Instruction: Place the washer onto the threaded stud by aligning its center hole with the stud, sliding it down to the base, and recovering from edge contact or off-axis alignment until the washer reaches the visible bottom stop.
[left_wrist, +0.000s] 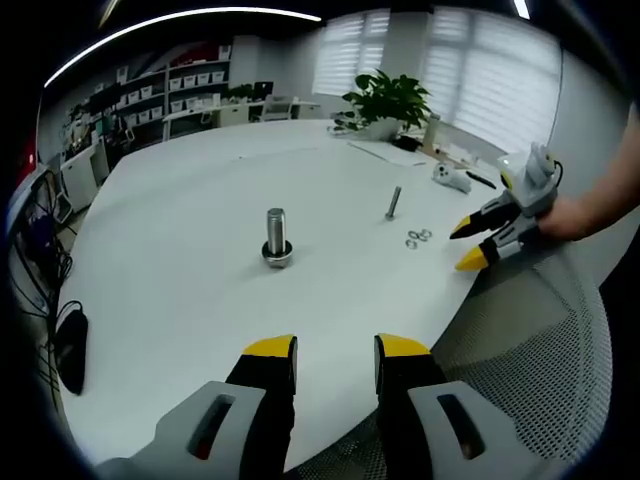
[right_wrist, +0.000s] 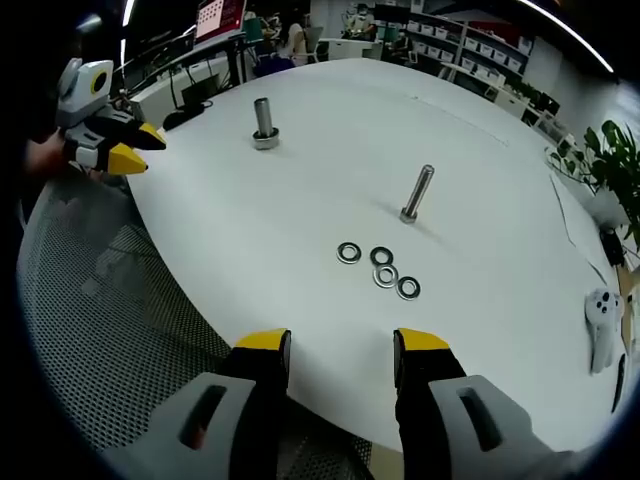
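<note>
Four flat silver metal washers lie in a loose cluster on the round white table, some touching, just ahead of the right gripper, whose yellow-tipped jaws stand apart and empty. Two threaded steel studs stand head-down: the slimmer stud near the washers, the thicker stud well apart, ahead of the left gripper, its jaws likewise spread and holding nothing. Grey mesh chair backs border the table. A white game controller and a green potted plant sit at its far side; office shelves and blinds lie beyond.
</note>
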